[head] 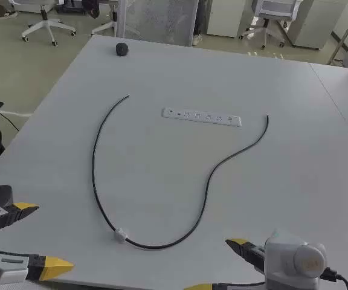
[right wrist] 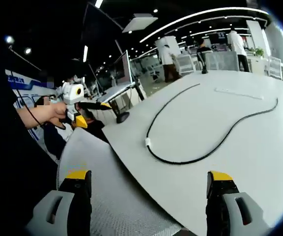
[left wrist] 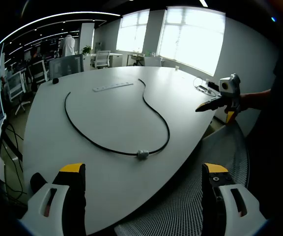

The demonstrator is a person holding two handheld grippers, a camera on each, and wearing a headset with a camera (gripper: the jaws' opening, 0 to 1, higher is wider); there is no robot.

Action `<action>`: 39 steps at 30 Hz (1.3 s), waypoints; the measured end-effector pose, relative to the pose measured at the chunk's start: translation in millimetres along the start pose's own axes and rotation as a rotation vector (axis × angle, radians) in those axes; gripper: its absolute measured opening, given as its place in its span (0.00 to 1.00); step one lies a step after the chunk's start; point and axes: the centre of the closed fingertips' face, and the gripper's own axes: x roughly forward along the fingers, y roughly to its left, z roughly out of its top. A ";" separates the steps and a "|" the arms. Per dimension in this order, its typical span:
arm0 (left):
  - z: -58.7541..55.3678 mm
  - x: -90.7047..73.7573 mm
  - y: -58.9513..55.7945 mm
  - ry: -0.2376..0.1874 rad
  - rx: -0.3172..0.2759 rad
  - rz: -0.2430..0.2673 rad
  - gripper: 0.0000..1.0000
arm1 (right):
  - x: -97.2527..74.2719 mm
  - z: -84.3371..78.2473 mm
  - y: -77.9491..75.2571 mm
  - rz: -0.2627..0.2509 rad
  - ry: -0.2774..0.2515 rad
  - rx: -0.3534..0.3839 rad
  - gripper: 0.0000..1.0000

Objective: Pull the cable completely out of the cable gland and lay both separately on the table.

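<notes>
The white cable gland [head: 121, 234] sat threaded on the black cable [head: 93, 169], near the bottom of the cable's long loop, in the lower centre-left of the head view. One stretch of cable climbed from it to a free end at the upper left of the loop. The other swept right and up to end just right of a white power strip [head: 201, 116]. Cable and gland lay flat on the pale tabletop [head: 162, 163].

The left hand-held gripper [head: 41, 237] hovered at the lower left of the frame, by the tabletop's near edge, its yellow-tipped jaws spread wide and holding nothing. The right hand-held gripper [head: 217, 264] hung at the lower right, likewise released and empty. Neither touched the cable or the gland, which lay between them. In each gripper view the gland showed ahead between that gripper's parted jaws, well apart from the tips.

A small dark round object [head: 122, 48] rested near the tabletop's far edge, at the upper left of the frame. Office chairs [head: 41, 24] stood on the floor beyond.
</notes>
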 end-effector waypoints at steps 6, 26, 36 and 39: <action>5.5 0.3 2.6 -0.015 0.003 -0.009 0.99 | 1.9 1.2 -3.2 -0.019 -0.005 0.015 0.99; 9.4 0.9 -1.8 -0.063 -0.011 -0.072 0.99 | 11.1 11.0 2.8 -0.063 0.012 0.043 0.99; 2.6 5.6 10.5 -0.103 -0.097 -0.110 0.95 | 45.4 33.6 1.5 -0.081 0.050 0.025 0.95; -4.1 6.2 9.7 -0.082 -0.057 -0.126 0.90 | 58.3 36.5 -0.9 -0.084 0.085 -0.005 0.94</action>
